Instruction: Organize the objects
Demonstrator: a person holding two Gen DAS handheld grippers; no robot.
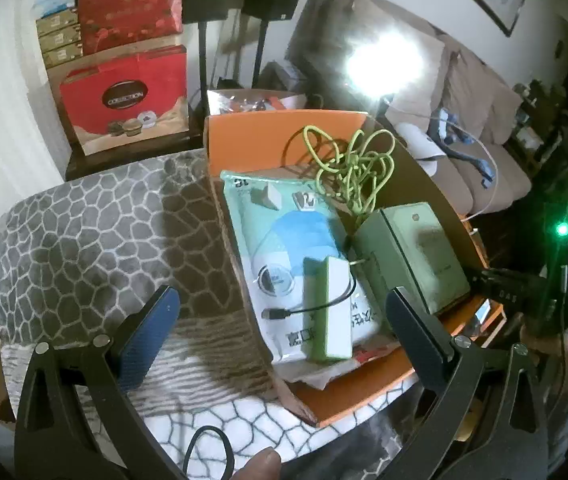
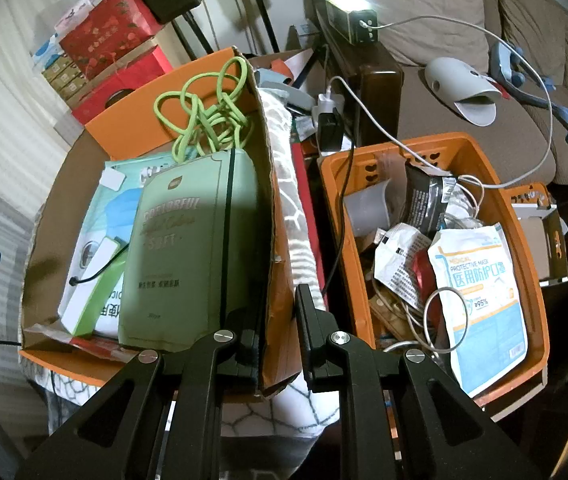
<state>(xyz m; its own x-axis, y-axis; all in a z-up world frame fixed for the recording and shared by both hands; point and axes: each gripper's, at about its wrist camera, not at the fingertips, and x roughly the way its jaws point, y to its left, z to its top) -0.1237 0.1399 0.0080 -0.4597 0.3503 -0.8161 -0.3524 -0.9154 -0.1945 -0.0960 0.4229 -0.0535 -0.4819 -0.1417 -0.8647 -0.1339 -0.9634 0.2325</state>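
The left gripper (image 1: 284, 332) hangs above the near edge of an orange cardboard box (image 1: 239, 136), its fingers (image 1: 147, 332) spread as wide as they go with nothing pinched; below the gap, in the box, lies a small green-and-white power bank (image 1: 330, 308). The power bank rests on a pale mask packet (image 1: 279, 240) printed in blue, with a thin black cable (image 1: 308, 310) curling across it toward 9 o'clock. Just beside it, toward 3 o'clock, sits a green notebook (image 1: 420, 252) with a dark elastic band. A tangle of lime-green cord (image 1: 348, 164) lies at 12 o'clock in the box. The box stands on a grey, stone-patterned blanket (image 1: 95, 232).

In the right wrist view, the right gripper (image 2: 279, 344) is closed on the box's brown cardboard side wall (image 2: 271, 240), its fingers (image 2: 312, 328) pressed on either side of that flap. At 3 o'clock of the box an orange plastic basket (image 2: 524, 220) holds a white-and-blue medical mask pack (image 2: 484, 292), crumpled wrappers and white cables. Beyond, at 1 o'clock, a grey slipper (image 2: 464, 88) lies on a brown sofa (image 2: 436, 128).
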